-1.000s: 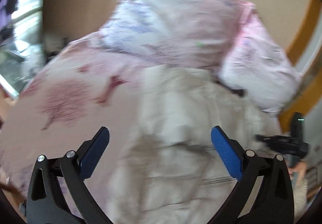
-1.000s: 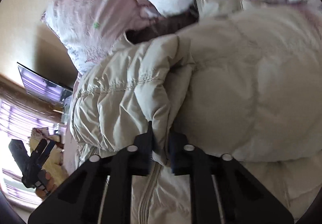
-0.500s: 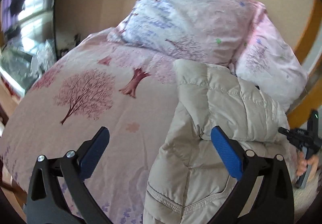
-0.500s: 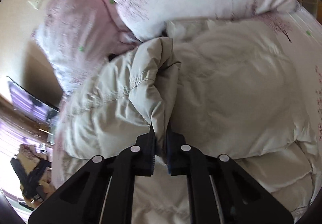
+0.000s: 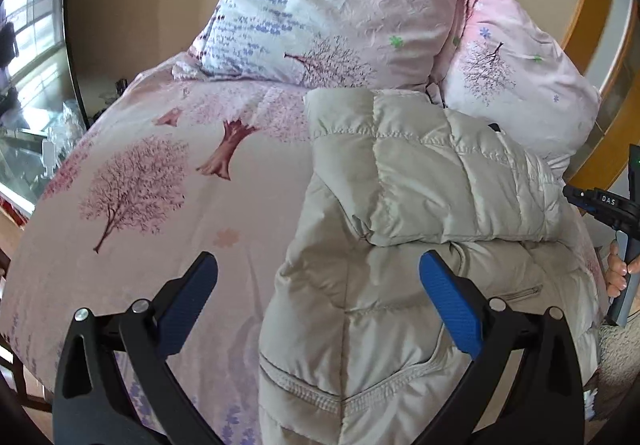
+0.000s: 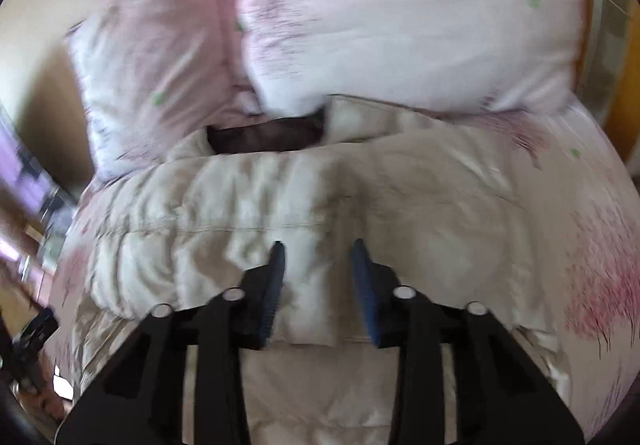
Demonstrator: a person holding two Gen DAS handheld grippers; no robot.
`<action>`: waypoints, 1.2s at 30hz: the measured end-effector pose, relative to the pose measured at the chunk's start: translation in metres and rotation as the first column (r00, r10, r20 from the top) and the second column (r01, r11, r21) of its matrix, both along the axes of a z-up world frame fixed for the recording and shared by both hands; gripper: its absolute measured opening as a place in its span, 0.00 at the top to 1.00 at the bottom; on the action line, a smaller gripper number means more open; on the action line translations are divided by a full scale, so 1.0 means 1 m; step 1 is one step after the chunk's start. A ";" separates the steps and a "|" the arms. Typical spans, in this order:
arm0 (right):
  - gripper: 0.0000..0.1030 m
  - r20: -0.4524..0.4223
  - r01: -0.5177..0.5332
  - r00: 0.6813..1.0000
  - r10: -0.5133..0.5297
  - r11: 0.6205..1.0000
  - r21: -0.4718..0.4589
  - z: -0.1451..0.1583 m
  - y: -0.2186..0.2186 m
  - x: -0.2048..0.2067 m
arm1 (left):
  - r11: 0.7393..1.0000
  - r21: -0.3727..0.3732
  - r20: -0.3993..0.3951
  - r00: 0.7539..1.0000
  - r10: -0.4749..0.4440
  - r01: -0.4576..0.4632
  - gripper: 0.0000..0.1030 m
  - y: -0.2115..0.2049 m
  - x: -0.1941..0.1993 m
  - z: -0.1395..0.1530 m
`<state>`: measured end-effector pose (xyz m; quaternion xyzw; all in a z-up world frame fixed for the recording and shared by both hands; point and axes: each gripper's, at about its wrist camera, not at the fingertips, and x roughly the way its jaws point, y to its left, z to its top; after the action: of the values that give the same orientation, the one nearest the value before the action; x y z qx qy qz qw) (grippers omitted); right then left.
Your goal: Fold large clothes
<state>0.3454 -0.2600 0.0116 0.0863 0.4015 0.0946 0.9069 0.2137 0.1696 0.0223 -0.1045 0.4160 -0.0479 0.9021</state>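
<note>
L wrist cam sits behind the left gripper (image 5: 318,301), looking down the bed toward 2 pillows (image 5: 332,5), fairly near the beige jacket (image 5: 400,245). R wrist cam sits behind the right gripper (image 6: 318,285), closer above the jacket, facing the pillows, blurred. Both share jacket, pillows, bedspread (image 5: 140,185).

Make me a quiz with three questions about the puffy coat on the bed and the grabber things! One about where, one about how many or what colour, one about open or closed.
1. Where does the coat lie?
A. on the bedspread, below the pillows
B. on the floor
C. on a chair

2. How many pillows lean at the head of the bed?
A. one
B. two
C. four

3. How is the right gripper?
A. shut on the coat
B. open above the coat
C. holding a pillow

Answers: 1 A, pink tree-print cover shows beside it. 2 B, a second pillow sits beside the first. 3 B, a gap shows between its fingers.
</note>
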 end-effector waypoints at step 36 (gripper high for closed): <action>0.12 -0.234 0.195 0.963 -0.135 0.947 0.256 -0.070 -0.187 -0.137 | 0.993 -0.107 -0.154 0.987 0.036 -0.053 0.02 0.054 -0.078 -0.043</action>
<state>0.2088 -0.4471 -0.0589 0.2552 0.4706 0.0634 0.8423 0.1360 0.2240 -0.0205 -0.1668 0.4775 -0.0425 0.8616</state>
